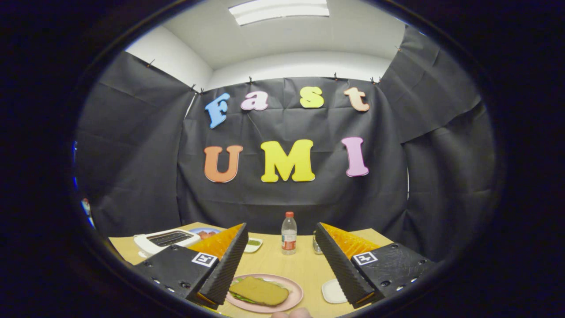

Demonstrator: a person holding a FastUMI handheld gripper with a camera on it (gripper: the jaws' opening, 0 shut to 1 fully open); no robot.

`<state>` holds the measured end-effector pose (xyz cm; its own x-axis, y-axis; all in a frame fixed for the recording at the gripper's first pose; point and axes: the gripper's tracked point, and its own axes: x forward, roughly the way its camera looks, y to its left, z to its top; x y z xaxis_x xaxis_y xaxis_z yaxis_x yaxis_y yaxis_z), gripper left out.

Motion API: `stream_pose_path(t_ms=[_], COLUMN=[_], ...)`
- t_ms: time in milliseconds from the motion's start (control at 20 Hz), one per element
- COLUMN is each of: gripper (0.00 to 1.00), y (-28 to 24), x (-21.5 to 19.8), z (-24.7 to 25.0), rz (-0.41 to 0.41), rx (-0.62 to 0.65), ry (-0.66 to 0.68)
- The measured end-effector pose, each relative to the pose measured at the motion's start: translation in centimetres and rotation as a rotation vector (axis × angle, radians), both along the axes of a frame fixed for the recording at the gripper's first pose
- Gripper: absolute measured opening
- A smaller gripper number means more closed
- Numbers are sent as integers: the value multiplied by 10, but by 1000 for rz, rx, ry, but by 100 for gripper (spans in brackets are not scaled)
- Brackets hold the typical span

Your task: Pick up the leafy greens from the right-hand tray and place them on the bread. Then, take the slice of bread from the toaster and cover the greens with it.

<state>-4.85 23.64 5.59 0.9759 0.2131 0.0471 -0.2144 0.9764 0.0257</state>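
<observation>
My gripper point(280, 232) stands open above the table with nothing between its fingers. Below and between them lies a pink plate point(295, 297) with a slice of brown bread point(259, 290) on top; a little leafy green point(242, 298) pokes out from under the slice at its near left edge. A white toaster point(165, 240) stands on the table beyond the left finger, its slots dark. A small white tray point(333, 291) lies by the right finger, right of the plate.
A clear plastic bottle point(289, 233) with a red cap stands upright at the table's far edge, between the fingers. A small glass jar point(316, 245) sits right of it. Left of it are a small white dish point(254, 244) with something green and a patterned plate point(205, 231).
</observation>
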Motion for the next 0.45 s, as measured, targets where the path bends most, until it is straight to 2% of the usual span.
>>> stream_pose_path(t_ms=[450], gripper=[95], y=[1], x=[-12], z=[13], rz=[-4], rx=[-9], ry=[-35])
